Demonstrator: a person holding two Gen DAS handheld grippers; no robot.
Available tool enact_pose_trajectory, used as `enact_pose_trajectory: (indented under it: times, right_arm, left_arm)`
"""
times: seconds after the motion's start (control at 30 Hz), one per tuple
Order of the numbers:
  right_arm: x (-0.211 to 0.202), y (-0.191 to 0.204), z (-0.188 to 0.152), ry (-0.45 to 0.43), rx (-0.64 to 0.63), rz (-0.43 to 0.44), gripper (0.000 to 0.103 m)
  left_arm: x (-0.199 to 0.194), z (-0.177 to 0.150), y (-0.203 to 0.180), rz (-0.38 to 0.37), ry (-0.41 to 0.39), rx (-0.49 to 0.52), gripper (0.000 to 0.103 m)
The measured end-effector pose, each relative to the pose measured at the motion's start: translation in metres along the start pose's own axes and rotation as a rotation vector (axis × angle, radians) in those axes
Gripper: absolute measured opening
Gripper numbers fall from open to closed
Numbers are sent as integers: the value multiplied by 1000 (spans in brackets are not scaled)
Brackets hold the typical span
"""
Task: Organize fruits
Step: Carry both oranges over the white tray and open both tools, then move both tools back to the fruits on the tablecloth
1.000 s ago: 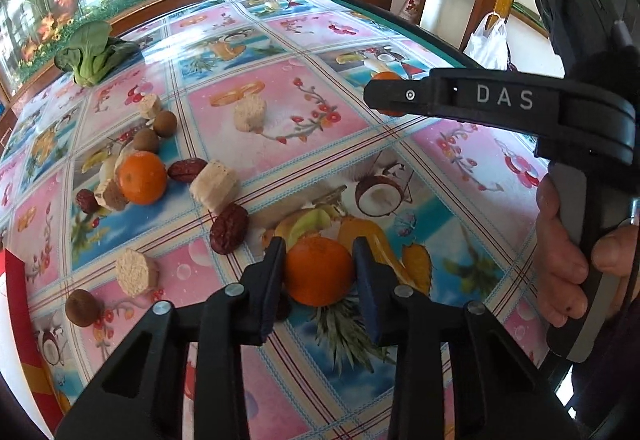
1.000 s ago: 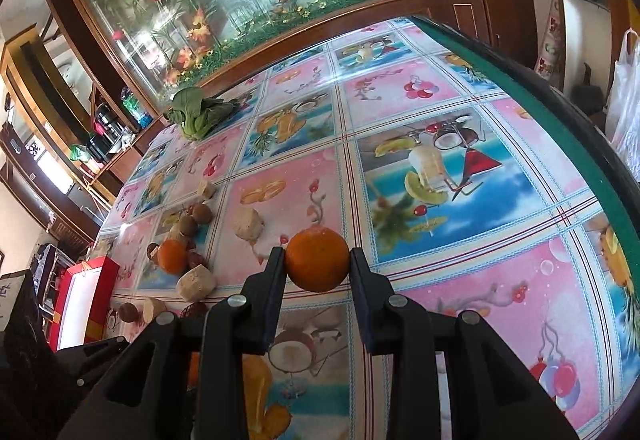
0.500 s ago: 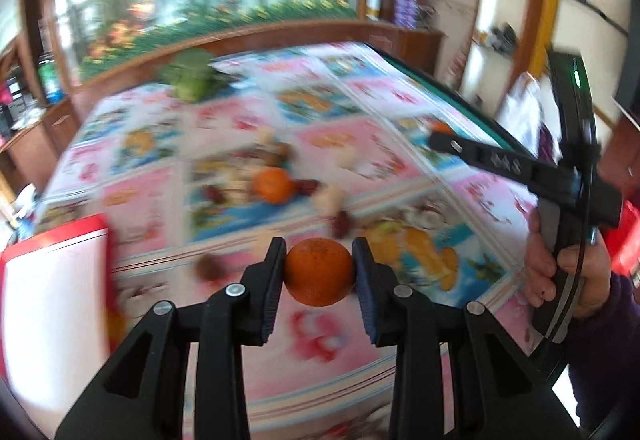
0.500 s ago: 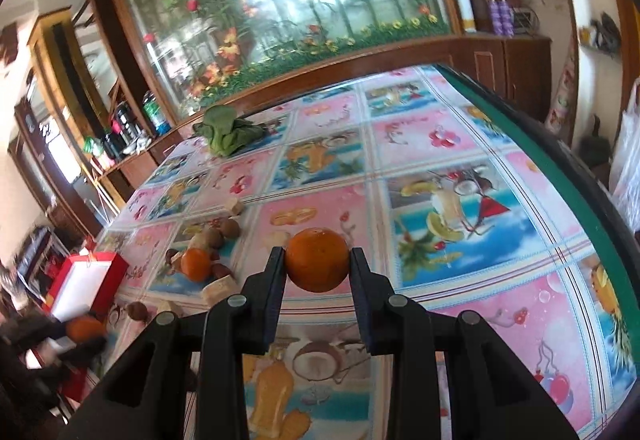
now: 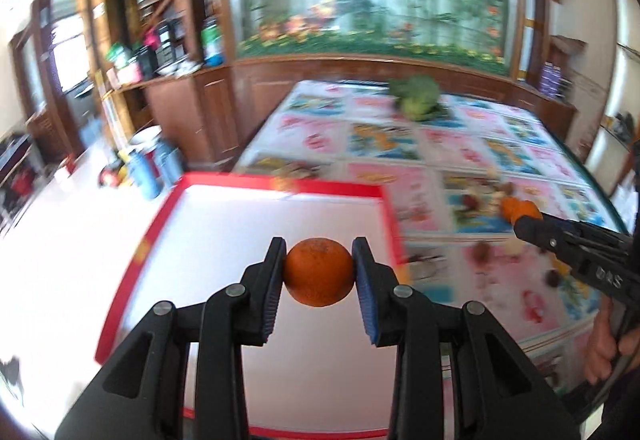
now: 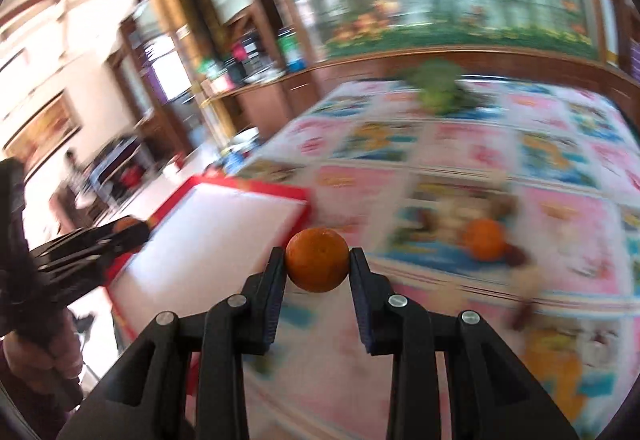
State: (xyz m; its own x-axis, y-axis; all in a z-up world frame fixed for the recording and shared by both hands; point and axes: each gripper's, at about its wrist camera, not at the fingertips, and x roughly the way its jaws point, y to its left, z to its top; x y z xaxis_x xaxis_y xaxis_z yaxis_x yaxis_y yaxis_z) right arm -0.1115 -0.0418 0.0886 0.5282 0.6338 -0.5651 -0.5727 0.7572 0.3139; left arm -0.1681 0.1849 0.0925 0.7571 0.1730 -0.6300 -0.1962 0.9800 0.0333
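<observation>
My left gripper (image 5: 319, 256) is shut on an orange (image 5: 319, 272) and hangs over the white inside of a red-rimmed box (image 5: 172, 207). My right gripper (image 6: 317, 262) is shut on a second orange (image 6: 317, 260) above the table, just right of the red-rimmed box (image 6: 256, 187). In the left wrist view the right gripper (image 5: 520, 217) comes in from the right edge with its orange (image 5: 516, 208) at the tip. A third orange (image 6: 485, 239) lies on the patterned tablecloth (image 6: 560, 224) among blurred nuts and dates.
A green leafy vegetable (image 5: 418, 95) lies at the far end of the table. Wooden cabinets (image 5: 208, 107) and shelves with bottles stand beyond the box on the left. A hand (image 5: 608, 352) grips the right gripper's handle. Both views are motion-blurred.
Both grippers have swung left with their oranges and risen a little. The left one went from the fruit pile to above the red-rimmed box; the right one followed to the box's right edge.
</observation>
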Motion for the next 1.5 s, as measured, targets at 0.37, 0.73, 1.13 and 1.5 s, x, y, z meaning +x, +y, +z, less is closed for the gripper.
enact_pose_trajectory:
  times: [0.37, 0.73, 1.13, 1.5]
  right_arm:
    - [92, 89, -16, 220, -129, 75, 31]
    - [106, 106, -35, 333, -149, 62, 34]
    - [42, 75, -23, 132, -150, 60, 57]
    - [-24, -36, -22, 5, 52, -120, 59]
  left_arm:
    - [33, -37, 54, 90, 145, -55, 36]
    - [42, -52, 62, 163, 213, -65, 37]
    - [12, -33, 43, 155, 112, -38, 81]
    - [-1, -27, -37, -12, 86, 116, 87]
